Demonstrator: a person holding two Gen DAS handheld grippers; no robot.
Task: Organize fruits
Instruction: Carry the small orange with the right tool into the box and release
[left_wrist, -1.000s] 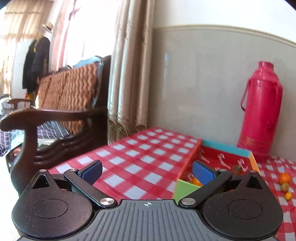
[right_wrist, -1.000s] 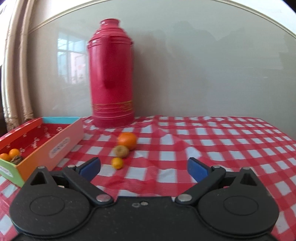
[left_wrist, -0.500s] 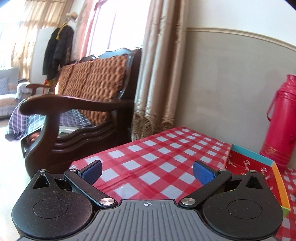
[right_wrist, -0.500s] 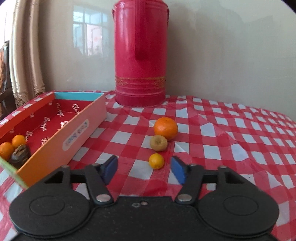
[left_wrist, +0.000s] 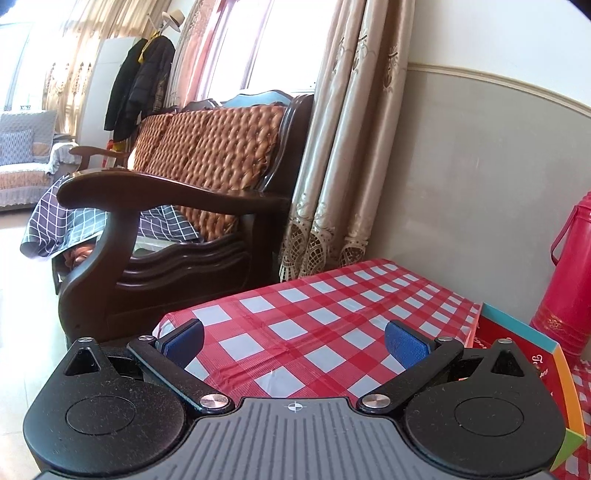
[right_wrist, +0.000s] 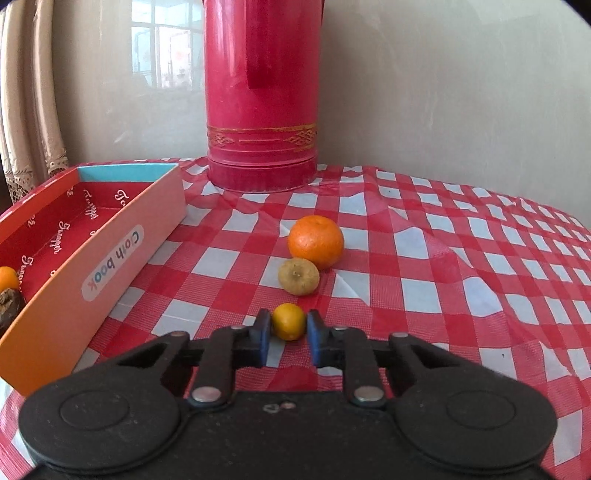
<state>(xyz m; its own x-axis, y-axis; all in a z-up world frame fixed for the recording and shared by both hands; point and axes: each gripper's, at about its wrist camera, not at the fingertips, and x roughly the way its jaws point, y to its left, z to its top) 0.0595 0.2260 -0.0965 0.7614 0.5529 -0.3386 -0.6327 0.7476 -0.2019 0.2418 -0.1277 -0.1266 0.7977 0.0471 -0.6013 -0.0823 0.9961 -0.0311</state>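
Observation:
In the right wrist view my right gripper (right_wrist: 289, 326) has its blue pads closed against both sides of a small yellow-orange kumquat (right_wrist: 289, 320) on the checked cloth. Just beyond lie a brownish-yellow fruit (right_wrist: 298, 276) and a larger orange (right_wrist: 316, 241). The open red and orange box (right_wrist: 110, 258) stands to the left; an orange fruit (right_wrist: 7, 277) and a dark brown one (right_wrist: 9, 304) lie at its near end. In the left wrist view my left gripper (left_wrist: 293, 341) is open and empty above the cloth's left part, with the box (left_wrist: 546, 354) at its right.
A tall red thermos (right_wrist: 260, 96) stands against the wall behind the fruit and shows at the right edge of the left wrist view (left_wrist: 569, 273). A dark wooden sofa (left_wrist: 177, 236) and curtains (left_wrist: 343, 147) stand past the table's left edge (left_wrist: 207, 306).
My right gripper moved forward and down to the kumquat and closed its fingers on it. My left gripper swung left, away from the box, and stayed open.

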